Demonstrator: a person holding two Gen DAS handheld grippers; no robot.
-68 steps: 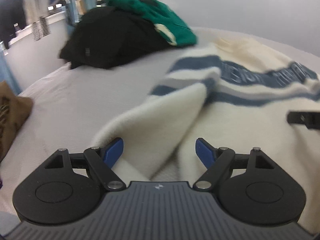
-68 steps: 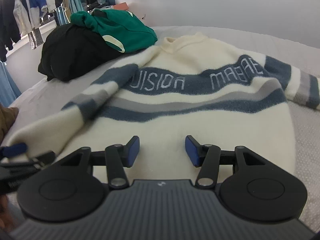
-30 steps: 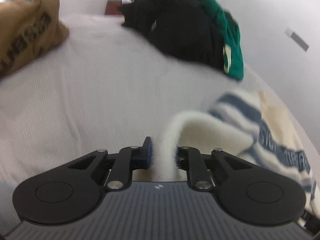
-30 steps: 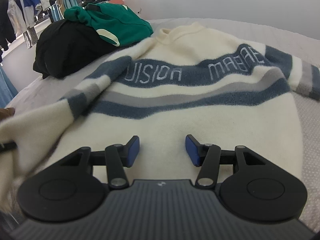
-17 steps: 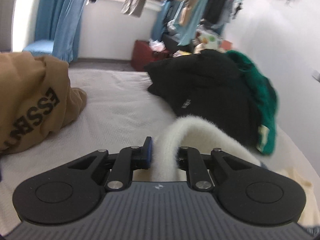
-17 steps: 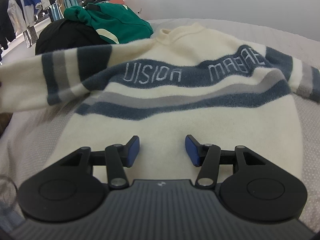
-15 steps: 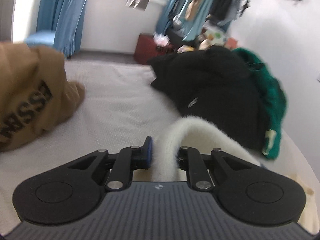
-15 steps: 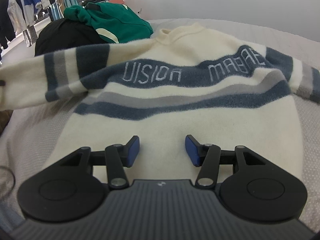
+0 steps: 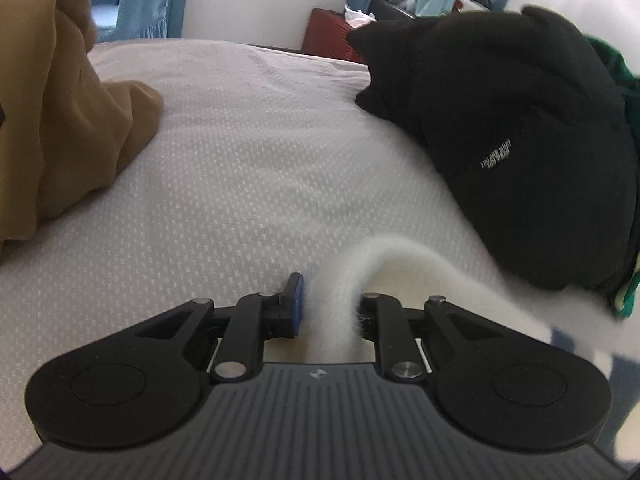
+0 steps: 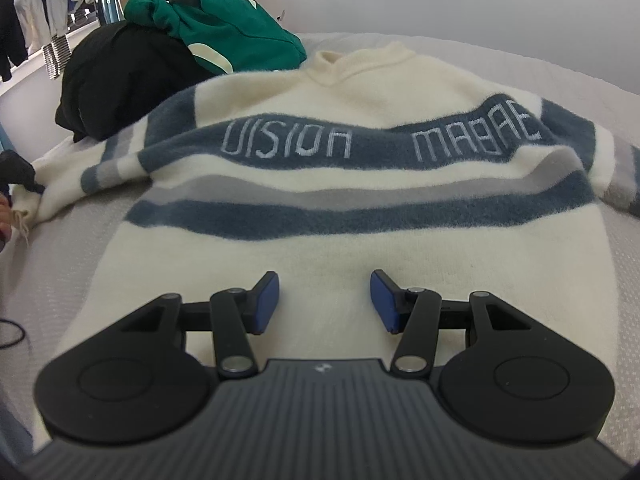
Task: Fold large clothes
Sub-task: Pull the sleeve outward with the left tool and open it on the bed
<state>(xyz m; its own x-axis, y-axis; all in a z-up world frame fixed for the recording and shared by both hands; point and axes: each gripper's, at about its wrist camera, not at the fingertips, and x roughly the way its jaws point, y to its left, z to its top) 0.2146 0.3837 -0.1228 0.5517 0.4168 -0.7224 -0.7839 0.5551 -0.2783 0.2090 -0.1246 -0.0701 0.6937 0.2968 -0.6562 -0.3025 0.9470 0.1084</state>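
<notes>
**Cream sleeve pinched and drawn out to the side, body of the sweater flat on the bed**

At far left in the left wrist view, a brown garment [image 9: 60,112] is heaped on the white bedspread [image 9: 240,152]. Toward the middle, the left gripper [image 9: 328,312] is clamped on the cuff end of the sweater sleeve [image 9: 352,276]; its jaws have just eased a little wider, and the fuzzy fabric fills the gap between them, though blur makes the far pad's contact hard to judge. To the right lies a black garment [image 9: 520,120].

In the right wrist view, the sleeve stretches out to the left edge. The cream, blue-striped sweater [image 10: 360,220] lies front up, collar away. The right gripper [image 10: 324,300] hangs over its lower hem, jaws apart, holding nothing. Behind sits a green garment [image 10: 232,36].
</notes>
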